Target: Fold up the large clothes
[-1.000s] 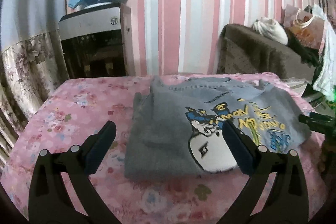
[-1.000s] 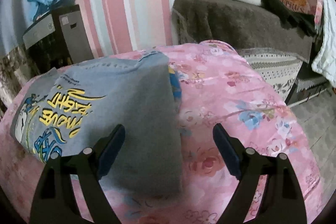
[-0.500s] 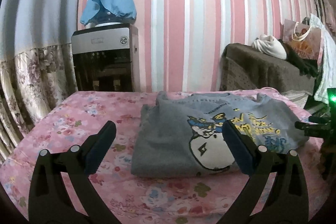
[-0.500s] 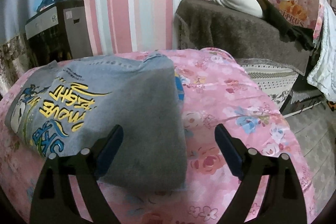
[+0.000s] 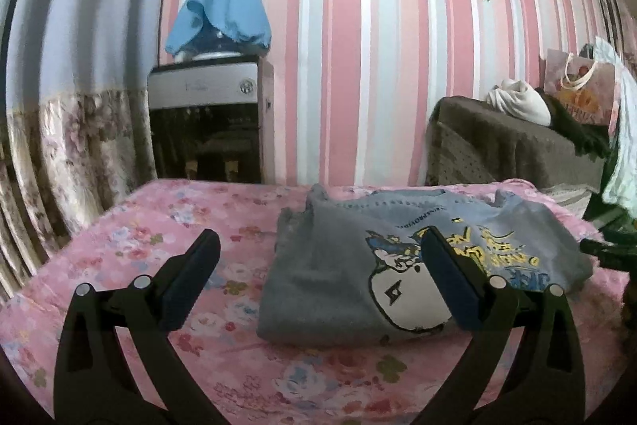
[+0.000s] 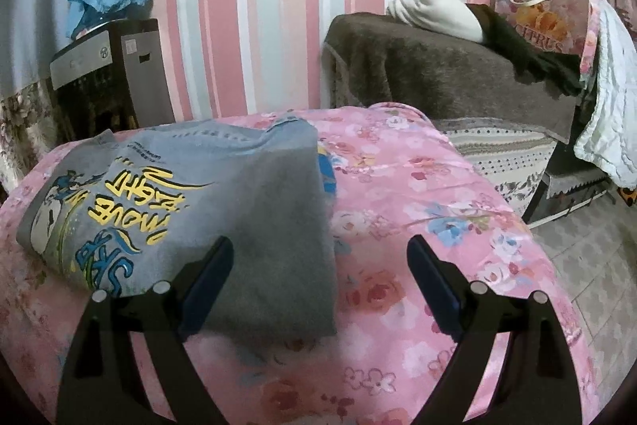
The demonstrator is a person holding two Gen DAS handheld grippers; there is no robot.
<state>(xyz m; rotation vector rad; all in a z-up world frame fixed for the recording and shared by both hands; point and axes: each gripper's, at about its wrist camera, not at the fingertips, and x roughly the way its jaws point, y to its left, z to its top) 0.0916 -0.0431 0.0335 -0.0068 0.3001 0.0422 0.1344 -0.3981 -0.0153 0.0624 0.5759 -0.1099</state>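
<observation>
Both views look forward along their own black fingers, low and close over the pink floral worktop [image 5: 131,226], toward the striped wall. The left-wrist view faces nearly level; the right-wrist view tilts further down. They share the folded grey sweatshirt [image 5: 338,277] [image 6: 258,210] (lower centre-right versus lower left), the water dispenser [image 5: 207,118] [image 6: 107,70] and the brown-covered sofa [image 5: 513,146] [image 6: 430,66].

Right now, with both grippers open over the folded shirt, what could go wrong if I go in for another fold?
1. The shirt lies in loose layers; pinching only the top one could undo the fold.
2. The floral sheet lies right under the shirt's edge, so the right gripper might catch it too.
3. The left gripper straddles the shirt's left edge; closing there could bunch it.
</observation>
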